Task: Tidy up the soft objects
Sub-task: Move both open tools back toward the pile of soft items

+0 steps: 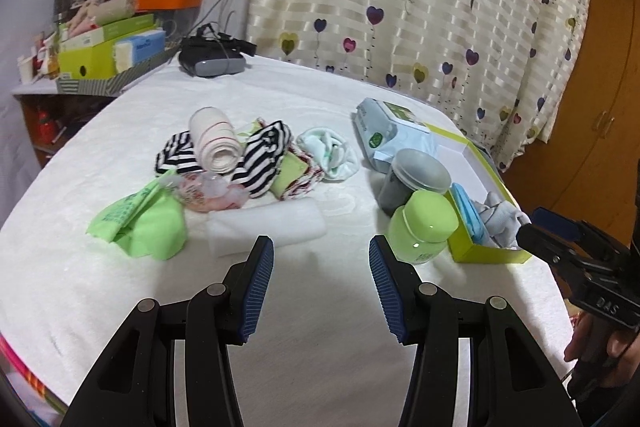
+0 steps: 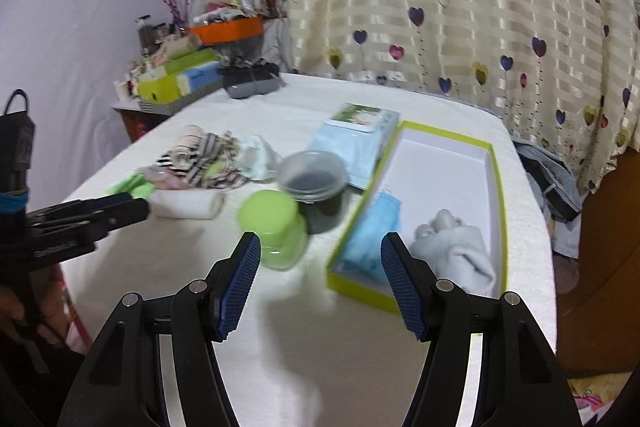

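My left tongs (image 1: 321, 259) hang spread over the white cloth (image 1: 120, 291) with nothing between the pads. My right tongs (image 2: 320, 253) are spread too and hold nothing; they hover by the near corner of the green box (image 2: 498, 187).

There is bare cloth under both tools, broad on the near side, and a clear lane runs from my left tongs forward between the pile and the jars. The table's far edge meets the heart curtain (image 1: 420, 7); its left edge sits beside a cluttered shelf (image 1: 80, 83), and its right edge drops off just past the box.

The soft things lie in a heap left of centre. A rolled white towel (image 1: 266, 229) lies nearest my left tongs, its long axis running across, left to right. Behind it a cream roll with red lines (image 1: 216, 143) points its open end toward me and a little right. Striped black-and-white cloth (image 1: 262, 163) drapes on either side of that roll, a green bag (image 1: 140, 223) spreads at the heap's left, and a pale bundle (image 1: 330, 155) sits at its right.

The box runs lengthwise away from me. Inside its near end lie a blue mask (image 2: 370, 231) along the left wall and a grey sock (image 2: 460, 247); the far half is empty. A green jar (image 2: 276, 227) and a dark jar (image 2: 316, 187) stand just left of the box, touching or nearly so, with a wipes pack (image 2: 356, 135) behind.
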`<control>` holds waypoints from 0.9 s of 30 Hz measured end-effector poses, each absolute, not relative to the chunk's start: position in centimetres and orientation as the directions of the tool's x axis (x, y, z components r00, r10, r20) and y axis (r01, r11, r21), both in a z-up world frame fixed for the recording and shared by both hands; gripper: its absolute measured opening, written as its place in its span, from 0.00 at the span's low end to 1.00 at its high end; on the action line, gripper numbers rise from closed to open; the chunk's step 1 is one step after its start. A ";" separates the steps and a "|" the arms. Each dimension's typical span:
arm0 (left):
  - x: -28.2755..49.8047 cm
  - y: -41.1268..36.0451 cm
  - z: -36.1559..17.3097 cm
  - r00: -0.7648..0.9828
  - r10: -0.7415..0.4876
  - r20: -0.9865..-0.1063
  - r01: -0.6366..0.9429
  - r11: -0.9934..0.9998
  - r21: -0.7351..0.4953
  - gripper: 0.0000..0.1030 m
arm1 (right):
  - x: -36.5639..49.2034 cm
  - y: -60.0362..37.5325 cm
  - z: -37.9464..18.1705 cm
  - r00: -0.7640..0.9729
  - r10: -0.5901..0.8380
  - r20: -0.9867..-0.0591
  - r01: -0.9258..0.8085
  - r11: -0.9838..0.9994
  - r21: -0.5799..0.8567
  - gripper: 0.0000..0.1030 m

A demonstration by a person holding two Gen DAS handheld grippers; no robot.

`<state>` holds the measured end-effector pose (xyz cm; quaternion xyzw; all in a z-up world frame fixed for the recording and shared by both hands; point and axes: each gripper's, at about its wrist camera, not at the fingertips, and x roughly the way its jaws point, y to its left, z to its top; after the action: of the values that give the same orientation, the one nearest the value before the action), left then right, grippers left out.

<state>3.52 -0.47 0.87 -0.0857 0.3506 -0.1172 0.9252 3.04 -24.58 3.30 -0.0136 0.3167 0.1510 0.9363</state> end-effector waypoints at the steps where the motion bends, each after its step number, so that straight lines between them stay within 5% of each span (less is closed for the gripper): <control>1: 3.4 -0.3 0.9 0.728 -0.273 -0.629 0.152 0.959 -0.240 0.48 | 2.9 -24.3 3.3 0.752 0.284 -0.595 -0.300 0.951 0.074 0.62; 27: 2.9 5.7 -0.3 0.744 -0.183 -0.643 0.007 0.964 -0.267 0.48 | 3.4 -16.8 3.3 0.673 0.418 -0.610 -0.487 0.871 0.060 0.62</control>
<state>2.95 5.68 -0.26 -0.1247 0.3541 -0.0514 0.9254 3.42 -16.83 3.25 -0.0537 0.3194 0.2480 0.9130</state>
